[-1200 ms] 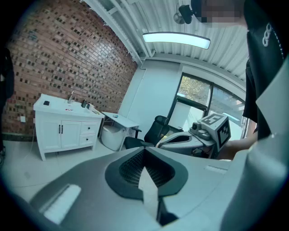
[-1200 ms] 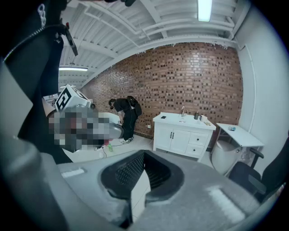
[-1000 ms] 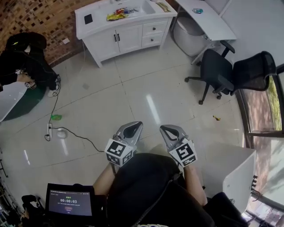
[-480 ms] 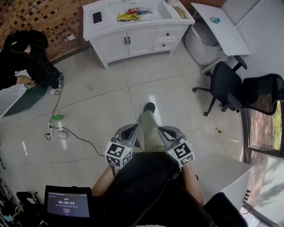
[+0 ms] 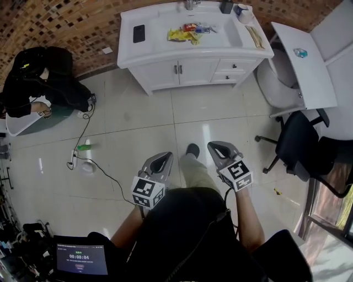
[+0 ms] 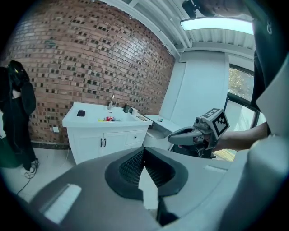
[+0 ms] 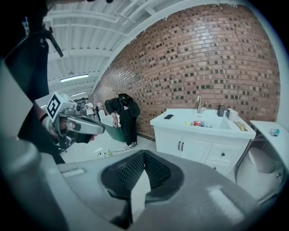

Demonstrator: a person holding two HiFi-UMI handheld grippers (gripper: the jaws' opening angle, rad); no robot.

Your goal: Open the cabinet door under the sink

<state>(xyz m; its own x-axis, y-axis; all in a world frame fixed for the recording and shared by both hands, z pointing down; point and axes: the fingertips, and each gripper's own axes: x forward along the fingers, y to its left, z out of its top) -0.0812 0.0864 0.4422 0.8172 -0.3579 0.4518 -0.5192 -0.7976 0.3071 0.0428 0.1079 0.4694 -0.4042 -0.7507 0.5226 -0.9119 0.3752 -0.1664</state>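
Head view, looking steeply down: a white vanity (image 5: 157, 52) stands against the brick wall at the far side of the tiled floor. Its sink basin (image 5: 220, 33) holds a small heap of yellow and red packets (image 5: 185, 34) — the print on them is too small to read. On the counter left of the basin lies a black phone (image 5: 139, 33). A dark cup (image 5: 226, 7) and a white cup (image 5: 245, 12) stand at the back rim, contents not visible. Under the basin the two cabinet doors (image 5: 176, 71) are shut, their dark handles side by side at the centre seam. Two drawers (image 5: 231, 66) sit to their right, also shut.

Left gripper (image 5: 161, 161) and right gripper (image 5: 220, 150) are held out over the floor in front of the person, well apart from the vanity and pointing toward it. Left gripper view and right gripper view each show the jaws pressed together with nothing between them. Each gripper carries a cube of black-and-white square markers.

Only one piece of legible writing is found — a timer on the screen (image 5: 80, 259) at lower left, reading 00:00:04. A person in black (image 5: 44, 82) crouches by the left wall.
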